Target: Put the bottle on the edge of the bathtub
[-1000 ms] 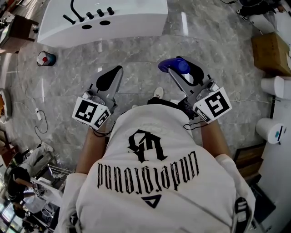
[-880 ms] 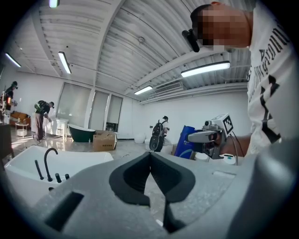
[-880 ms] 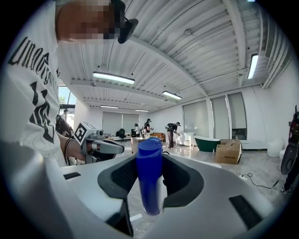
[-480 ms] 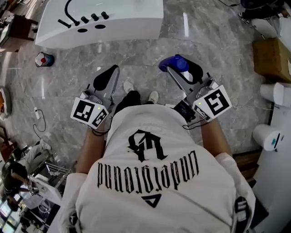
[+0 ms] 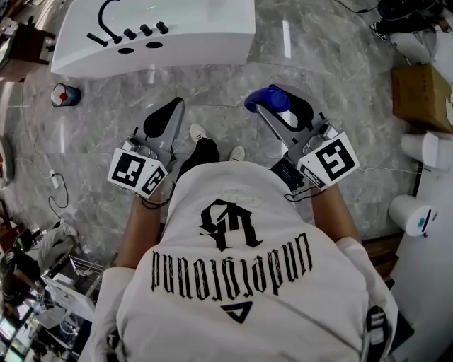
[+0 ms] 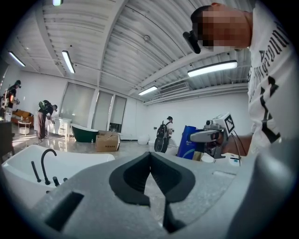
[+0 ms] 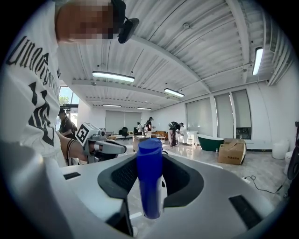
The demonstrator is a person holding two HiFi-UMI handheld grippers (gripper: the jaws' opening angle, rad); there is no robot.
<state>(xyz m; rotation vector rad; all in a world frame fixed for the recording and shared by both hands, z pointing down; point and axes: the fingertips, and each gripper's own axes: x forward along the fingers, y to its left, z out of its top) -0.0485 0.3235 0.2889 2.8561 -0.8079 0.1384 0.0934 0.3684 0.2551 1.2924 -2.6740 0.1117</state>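
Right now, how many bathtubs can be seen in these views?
2. A white bathtub stands just ahead of the person, black fittings on its edge. A dark green bathtub stands far across the room, beside a cardboard box. More may be hidden.

bathtub (image 5: 212, 32) cropped, bottle (image 5: 263, 97) partly hidden

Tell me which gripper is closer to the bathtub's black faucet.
Left. The left gripper is short of the faucet; the right gripper, holding the blue bottle, is farther off to its right.
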